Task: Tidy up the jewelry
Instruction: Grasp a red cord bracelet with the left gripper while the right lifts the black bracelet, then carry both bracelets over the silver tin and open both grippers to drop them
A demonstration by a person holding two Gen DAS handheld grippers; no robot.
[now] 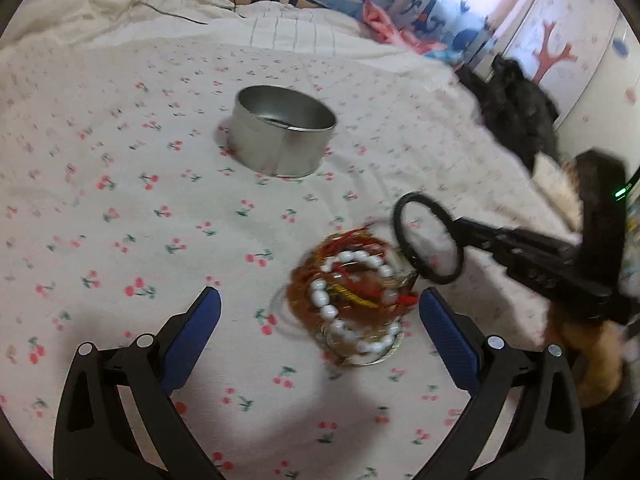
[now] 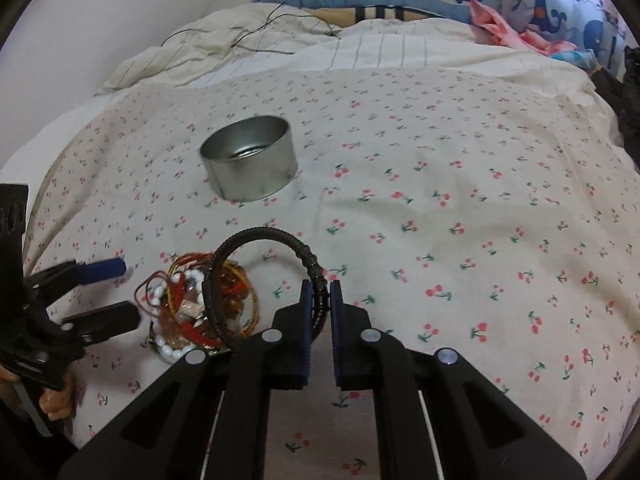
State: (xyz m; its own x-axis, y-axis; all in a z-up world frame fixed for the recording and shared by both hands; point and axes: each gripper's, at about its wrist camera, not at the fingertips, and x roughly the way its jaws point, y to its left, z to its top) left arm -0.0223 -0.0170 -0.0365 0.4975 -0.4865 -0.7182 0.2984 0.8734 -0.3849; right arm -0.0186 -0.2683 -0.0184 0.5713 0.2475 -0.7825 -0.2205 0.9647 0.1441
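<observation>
Right gripper (image 2: 320,300) is closed on a black bracelet (image 2: 276,264), held up just beside the jewelry pile (image 1: 352,300) on the bed (image 2: 440,160), while the left gripper (image 1: 320,312) stands wide and empty around that pile. I judge this the carrying step: the bracelet must next go over the empty tin (image 2: 250,160), well apart, and be released inside.
</observation>
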